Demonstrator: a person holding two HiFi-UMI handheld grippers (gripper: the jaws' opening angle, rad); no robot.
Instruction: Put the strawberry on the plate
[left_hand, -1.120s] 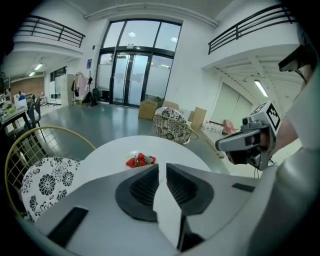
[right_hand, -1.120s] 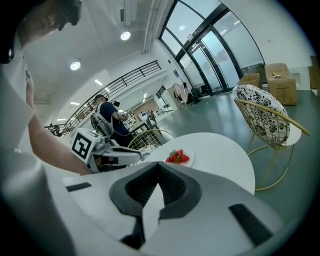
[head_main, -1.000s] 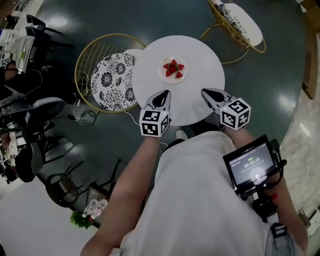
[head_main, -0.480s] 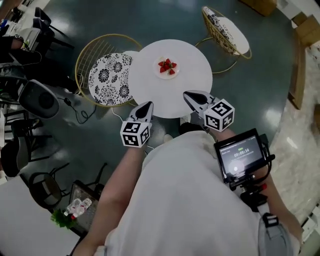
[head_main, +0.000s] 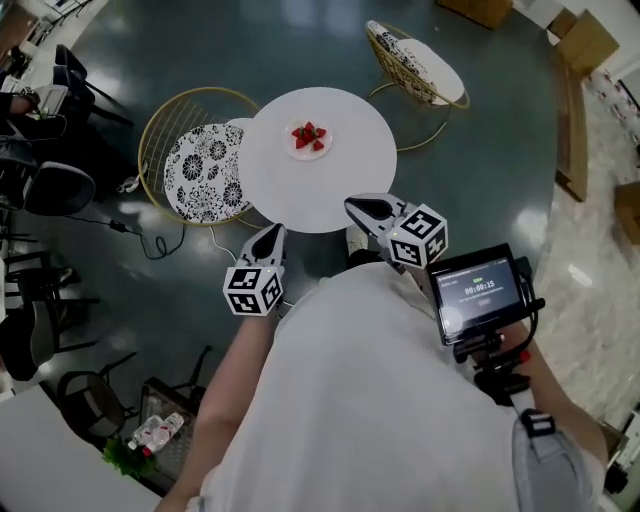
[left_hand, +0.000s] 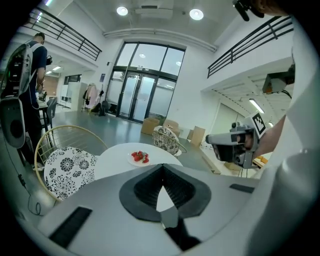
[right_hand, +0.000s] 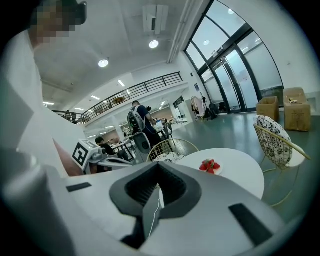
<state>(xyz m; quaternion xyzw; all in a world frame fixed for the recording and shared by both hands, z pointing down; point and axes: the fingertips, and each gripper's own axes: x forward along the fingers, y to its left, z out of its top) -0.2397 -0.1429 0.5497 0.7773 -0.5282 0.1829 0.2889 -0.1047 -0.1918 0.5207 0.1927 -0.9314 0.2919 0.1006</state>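
Observation:
Several red strawberries (head_main: 308, 136) lie on a small white plate (head_main: 293, 150) on the round white table (head_main: 340, 190). Both grippers hang short of the table's near edge, well apart from the plate. In the head view my left gripper (head_main: 270, 236) is over the floor and my right gripper (head_main: 354, 207) is at the table's rim. The left gripper view shows my left gripper (left_hand: 163, 165) shut with nothing in it, the strawberries (left_hand: 140, 157) far ahead. The right gripper view shows my right gripper (right_hand: 157, 162) shut and empty, the strawberries (right_hand: 209, 165) beyond it.
A wire chair with a black-and-white cushion (head_main: 200, 170) stands left of the table, and a second one (head_main: 420, 60) behind it on the right. A screen unit (head_main: 480, 295) rides by my right arm. Desks, chairs and cables crowd the far left; a person with a backpack (left_hand: 30, 75) stands there.
Both grippers have pulled back from over the table toward the person's body; the left one now hangs over the floor. The table and plate look smaller and farther away.

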